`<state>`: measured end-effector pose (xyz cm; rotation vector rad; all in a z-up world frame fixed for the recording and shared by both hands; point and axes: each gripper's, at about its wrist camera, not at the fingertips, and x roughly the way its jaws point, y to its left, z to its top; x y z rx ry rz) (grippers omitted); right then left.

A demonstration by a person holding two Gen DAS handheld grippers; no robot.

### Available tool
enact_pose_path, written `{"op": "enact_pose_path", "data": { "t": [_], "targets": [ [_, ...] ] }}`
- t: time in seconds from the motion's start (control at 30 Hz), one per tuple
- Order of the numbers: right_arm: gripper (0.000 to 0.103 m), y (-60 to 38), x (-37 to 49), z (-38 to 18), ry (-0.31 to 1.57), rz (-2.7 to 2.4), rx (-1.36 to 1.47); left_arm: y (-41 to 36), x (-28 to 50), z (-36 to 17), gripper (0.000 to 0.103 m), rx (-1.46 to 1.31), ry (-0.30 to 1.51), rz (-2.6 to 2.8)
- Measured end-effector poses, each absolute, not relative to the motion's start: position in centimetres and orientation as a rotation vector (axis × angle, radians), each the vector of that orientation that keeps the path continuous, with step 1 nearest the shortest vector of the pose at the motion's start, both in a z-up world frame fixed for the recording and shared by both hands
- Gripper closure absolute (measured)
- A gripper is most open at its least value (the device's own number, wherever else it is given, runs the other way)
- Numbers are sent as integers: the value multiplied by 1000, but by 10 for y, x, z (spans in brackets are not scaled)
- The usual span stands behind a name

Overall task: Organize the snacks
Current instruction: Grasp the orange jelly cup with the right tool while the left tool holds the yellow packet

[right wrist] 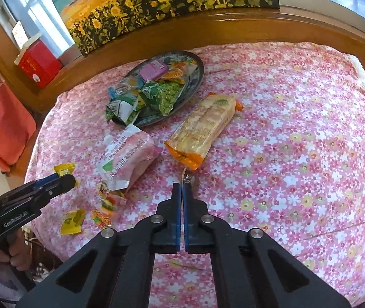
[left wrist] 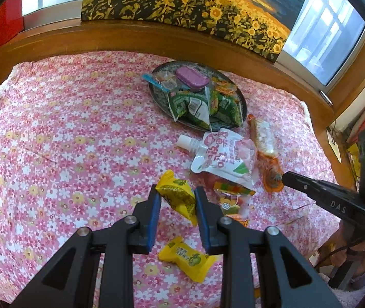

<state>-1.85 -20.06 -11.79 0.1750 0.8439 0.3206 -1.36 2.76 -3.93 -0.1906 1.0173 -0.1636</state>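
My left gripper (left wrist: 178, 197) is shut on a yellow candy packet (left wrist: 178, 196) and holds it above the flowered cloth; it shows at the left of the right wrist view (right wrist: 64, 170). My right gripper (right wrist: 182, 188) is shut on the end seal of the long orange cracker pack (right wrist: 203, 128), whose body lies on the cloth. A dark round plate (left wrist: 241, 97) at the back holds green packets (left wrist: 195, 107) and a purple box (left wrist: 191, 77). A pink-white spout pouch (left wrist: 223, 154) lies in front of the plate. A second yellow candy (left wrist: 187, 258) lies below my left gripper.
A colourful gummy pack (left wrist: 231, 200) lies partly under the pouch. A wooden ledge (left wrist: 131, 38) with a sunflower painting (left wrist: 182, 0) runs behind the table. A red box (right wrist: 37, 63) stands on the ledge at the left.
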Motion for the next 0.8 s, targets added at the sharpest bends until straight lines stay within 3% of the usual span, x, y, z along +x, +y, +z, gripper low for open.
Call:
{"op": "enact_pose_path", "data": {
  "t": [0.3,0.43,0.8],
  "targets": [
    [99,-198,-19,-117,860,328,148,27,-6,-36,76,-185,1012,-175],
    [74,-197,-14,-123,892,304,137,29,-6,-38,76,-190,1020,-176],
    [74,-199,1,-145,967,287,148,28,-6,-40,75,-192,1025,-175]
  ]
}}
